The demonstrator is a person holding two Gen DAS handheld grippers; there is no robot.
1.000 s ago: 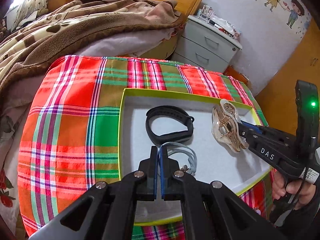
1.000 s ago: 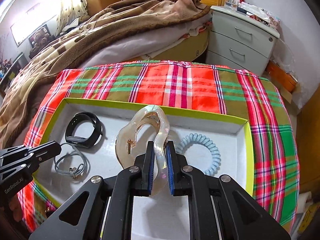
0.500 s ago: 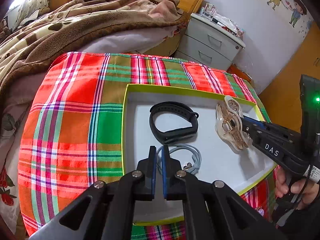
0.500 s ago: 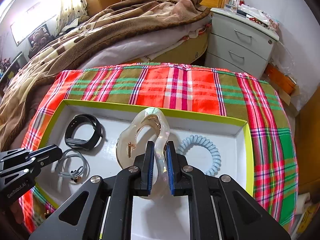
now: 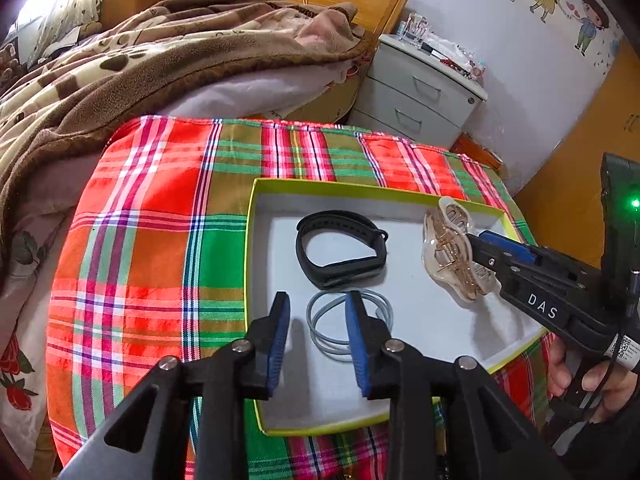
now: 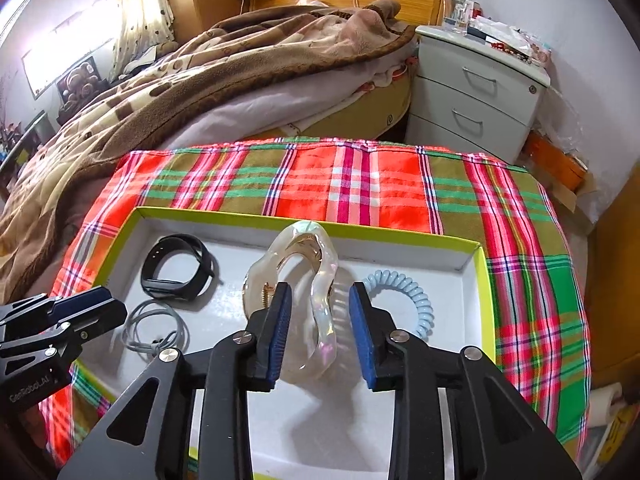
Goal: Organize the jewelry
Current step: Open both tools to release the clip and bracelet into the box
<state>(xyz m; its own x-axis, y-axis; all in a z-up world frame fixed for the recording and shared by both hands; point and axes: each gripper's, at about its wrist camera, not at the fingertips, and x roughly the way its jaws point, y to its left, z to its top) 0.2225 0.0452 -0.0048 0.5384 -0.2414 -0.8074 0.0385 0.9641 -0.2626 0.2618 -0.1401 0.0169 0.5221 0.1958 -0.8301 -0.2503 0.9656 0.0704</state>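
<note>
A white tray with a lime-green rim (image 5: 344,186) (image 6: 484,276) sits on a plaid cloth. In it lie a black wristband (image 5: 340,248) (image 6: 176,266), a grey hair tie (image 5: 332,324) (image 6: 154,330) and a pale blue coil tie (image 6: 404,300). My left gripper (image 5: 318,332) (image 6: 86,312) is open above the grey hair tie. My right gripper (image 6: 320,320) is open, its pads on either side of a clear pearly hair claw (image 6: 308,280) (image 5: 452,256) in the tray; whether the claw rests on the tray floor is unclear.
The plaid cloth (image 5: 152,240) (image 6: 360,184) covers a small table. A bed with a brown blanket (image 5: 140,64) lies behind it. A grey nightstand (image 6: 476,92) stands at the back right. A hand (image 5: 580,376) holds the right gripper.
Both grippers have opened. The right gripper has let go of the hair claw inside the tray. The left gripper has pulled back a little from the grey hair tie.
</note>
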